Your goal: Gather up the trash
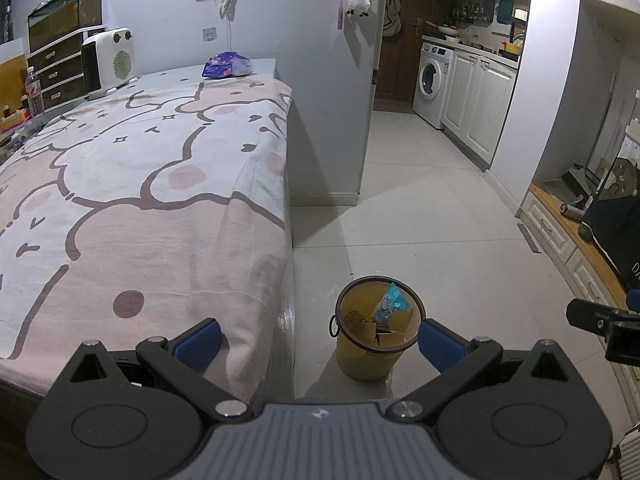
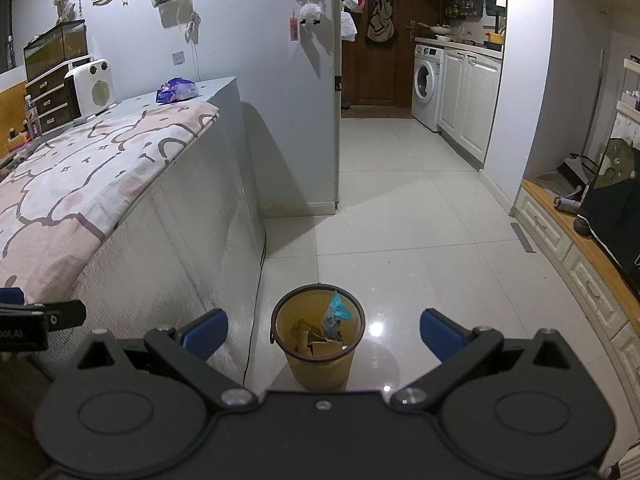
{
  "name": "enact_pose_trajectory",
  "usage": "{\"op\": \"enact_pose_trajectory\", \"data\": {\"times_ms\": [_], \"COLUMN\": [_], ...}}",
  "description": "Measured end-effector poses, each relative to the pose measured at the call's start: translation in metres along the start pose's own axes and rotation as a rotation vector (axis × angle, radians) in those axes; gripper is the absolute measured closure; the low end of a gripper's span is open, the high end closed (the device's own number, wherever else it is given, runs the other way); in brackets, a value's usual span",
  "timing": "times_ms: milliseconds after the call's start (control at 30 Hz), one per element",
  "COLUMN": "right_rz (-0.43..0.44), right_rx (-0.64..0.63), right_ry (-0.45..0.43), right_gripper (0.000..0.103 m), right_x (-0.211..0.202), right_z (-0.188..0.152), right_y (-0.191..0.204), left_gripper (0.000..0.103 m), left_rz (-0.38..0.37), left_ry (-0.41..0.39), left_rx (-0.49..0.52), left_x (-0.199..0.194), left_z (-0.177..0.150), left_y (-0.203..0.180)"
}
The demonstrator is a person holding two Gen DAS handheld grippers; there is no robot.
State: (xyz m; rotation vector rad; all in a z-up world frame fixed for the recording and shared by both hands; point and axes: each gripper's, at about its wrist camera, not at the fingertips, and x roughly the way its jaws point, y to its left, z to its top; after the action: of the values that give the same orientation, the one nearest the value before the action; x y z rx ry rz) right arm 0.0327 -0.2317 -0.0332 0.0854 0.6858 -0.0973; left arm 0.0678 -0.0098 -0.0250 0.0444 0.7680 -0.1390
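A yellow trash bin (image 1: 370, 360) stands on the tiled floor beside the table; it also shows in the right wrist view (image 2: 320, 368). It holds cardboard scraps (image 1: 384, 336) and a light blue wrapper (image 1: 390, 306), also seen in the right wrist view (image 2: 338, 312). My left gripper (image 1: 320, 344) is open and empty, above the table edge and the bin. My right gripper (image 2: 324, 338) is open and empty, just above and in front of the bin. A purple snack bag (image 1: 228, 65) lies at the table's far end, also in the right wrist view (image 2: 177, 90).
A table with a pink cartoon cloth (image 1: 132, 184) fills the left. A white heater (image 1: 108, 62) and a water bottle (image 1: 34, 92) stand at its far side. Tiled floor (image 2: 400, 216) leads to a washing machine (image 2: 428, 86) and cabinets. A low wooden bench (image 2: 568, 216) is at right.
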Motion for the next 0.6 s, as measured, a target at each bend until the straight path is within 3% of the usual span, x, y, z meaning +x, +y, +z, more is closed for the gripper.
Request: {"op": "enact_pose_trajectory", "data": {"times_ms": [600], "right_rz": [0.000], "right_rx": [-0.002], "right_ry": [0.001], "right_gripper": [0.000], "right_x": [0.0005], "right_z": [0.0003], "right_y": [-0.0003], "left_gripper": [0.000], "left_rz": [-0.001], "left_ry": [-0.001], "left_rx": [-0.001], "left_x": [-0.0003], "left_z": [-0.0005], "left_y": [0.0002]}}
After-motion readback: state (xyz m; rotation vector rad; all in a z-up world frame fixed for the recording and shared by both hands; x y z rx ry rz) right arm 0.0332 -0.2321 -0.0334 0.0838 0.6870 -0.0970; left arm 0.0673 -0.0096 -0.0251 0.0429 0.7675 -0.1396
